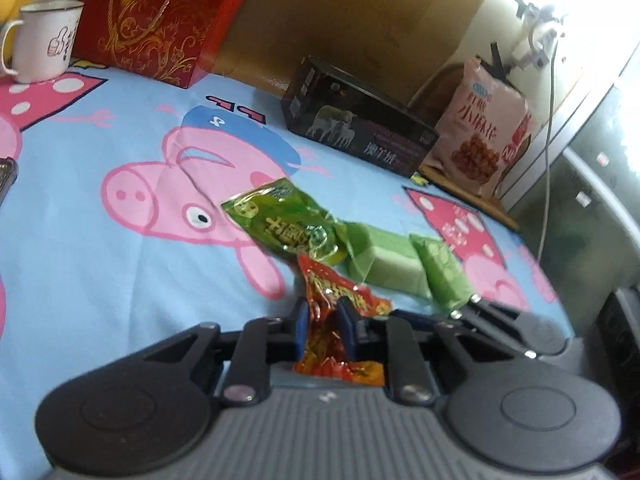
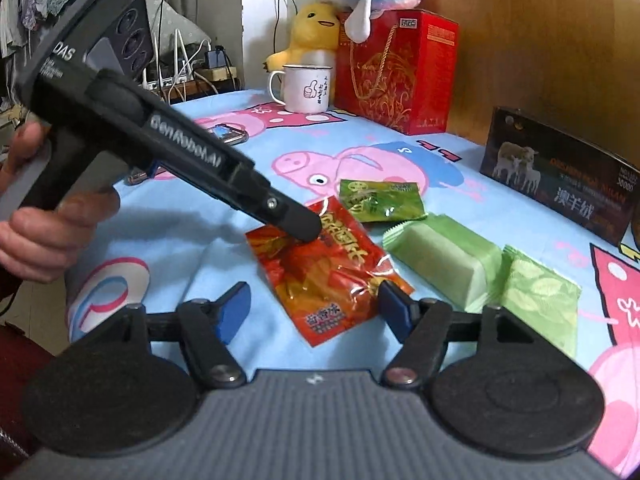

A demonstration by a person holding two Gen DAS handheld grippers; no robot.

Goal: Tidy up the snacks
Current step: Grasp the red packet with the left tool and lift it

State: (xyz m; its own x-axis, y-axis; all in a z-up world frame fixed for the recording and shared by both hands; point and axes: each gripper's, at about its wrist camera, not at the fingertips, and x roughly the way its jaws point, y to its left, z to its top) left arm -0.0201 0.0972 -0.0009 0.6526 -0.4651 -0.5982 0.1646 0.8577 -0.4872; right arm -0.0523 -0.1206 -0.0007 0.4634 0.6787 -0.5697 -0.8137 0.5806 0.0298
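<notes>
Left gripper (image 1: 323,320): clamped on red packet (image 1: 334,320), pinching its crinkled foil.
Right gripper (image 2: 310,312): spread wide, nothing held, right pad at the packet's edge.
Red packet: flat on sheet (image 1: 100,280); likely light, floppy, slick; best gripped at a sealed edge.
Green bars (image 2: 448,256): just beside, probably firmer, blocky.
Green packet (image 2: 380,200): beyond, likely soft.
Box (image 2: 560,176): farther back.

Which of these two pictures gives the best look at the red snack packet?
The right wrist view: the red snack packet lies nearly whole on the cloth, with the left gripper pinching its far end. In the left wrist view the packet shows only as a crumpled strip between the closed fingers.
</notes>
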